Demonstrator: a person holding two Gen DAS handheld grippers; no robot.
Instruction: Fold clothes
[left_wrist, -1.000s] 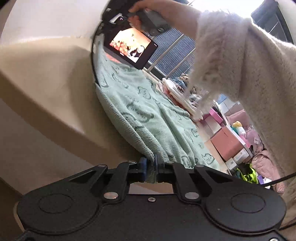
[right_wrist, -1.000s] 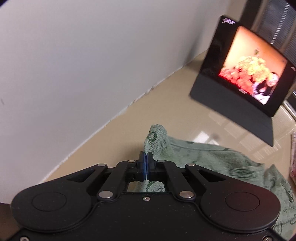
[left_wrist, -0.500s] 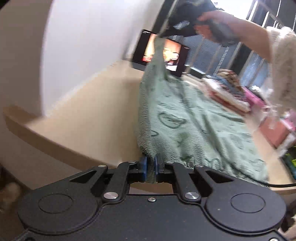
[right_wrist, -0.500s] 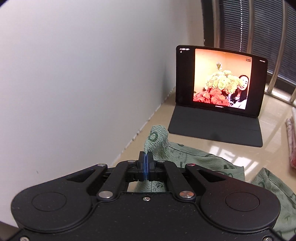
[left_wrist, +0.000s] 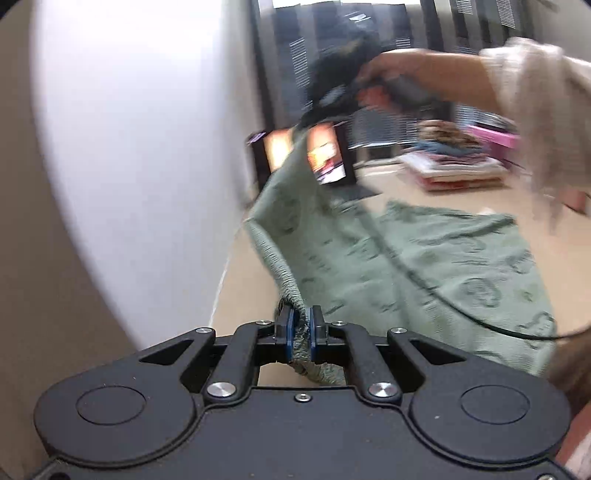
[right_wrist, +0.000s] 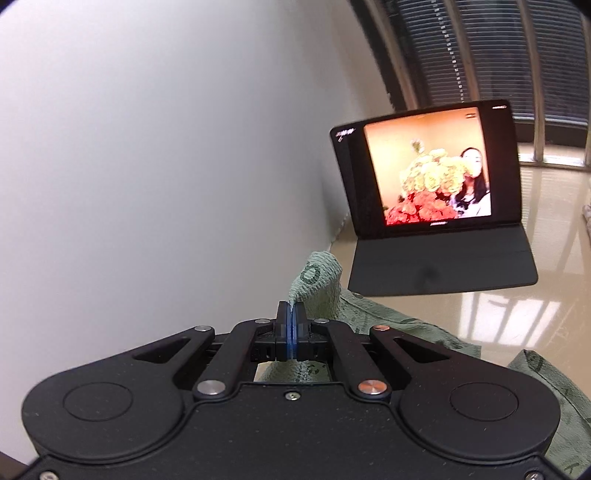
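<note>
A green patterned cloth (left_wrist: 424, 258) lies spread on the beige tabletop (left_wrist: 243, 288). My left gripper (left_wrist: 300, 326) is shut on its near corner, low over the table. My right gripper (right_wrist: 291, 325) is shut on another corner of the cloth (right_wrist: 317, 280), which sticks up past the pads. In the left wrist view the right gripper (left_wrist: 332, 96) is held high by a hand and lifts that corner, so the cloth edge rises steeply to it.
A tablet (right_wrist: 428, 170) with a lit screen stands on its dark cover near the white wall (right_wrist: 147, 166). A stack of folded clothes (left_wrist: 458, 166) lies far right on the table. A black cable (left_wrist: 443, 295) crosses over the cloth. Window blinds (right_wrist: 517, 55) are behind.
Both grippers stayed shut on the cloth. The left gripper swung over the table and the cloth spread out flatter to the right. The right gripper stays raised near the tablet.
</note>
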